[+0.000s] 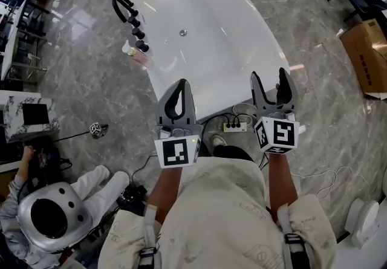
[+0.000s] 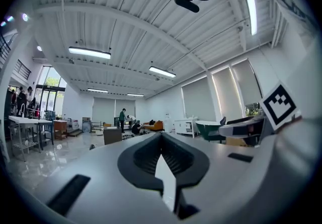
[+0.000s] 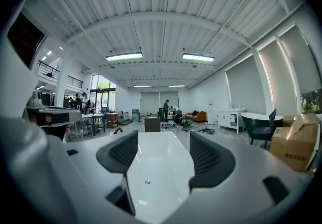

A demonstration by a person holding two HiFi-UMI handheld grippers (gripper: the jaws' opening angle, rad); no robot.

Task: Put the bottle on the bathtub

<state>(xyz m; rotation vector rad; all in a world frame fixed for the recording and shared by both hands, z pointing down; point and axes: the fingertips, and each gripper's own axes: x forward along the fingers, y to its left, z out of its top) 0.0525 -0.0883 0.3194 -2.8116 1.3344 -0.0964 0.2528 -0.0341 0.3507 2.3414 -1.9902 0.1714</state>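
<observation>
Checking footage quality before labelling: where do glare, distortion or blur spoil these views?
Head view: sharp, light streaks on the glossy floor and sheen on the bathtub. Left gripper view: fisheye bends the ceiling, strip lights blow out, corners go black. Right gripper view: same bending and dark corners.

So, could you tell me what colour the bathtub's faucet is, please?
Black; the curved faucet shows best in the head view.

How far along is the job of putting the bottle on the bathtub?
Nothing looks done: the bottle stands beside the bathtub, near the faucet, seemingly off the rim. Nothing in hand: left gripper shut, right gripper open, both empty. Remaining: grasp it, place it.
</observation>
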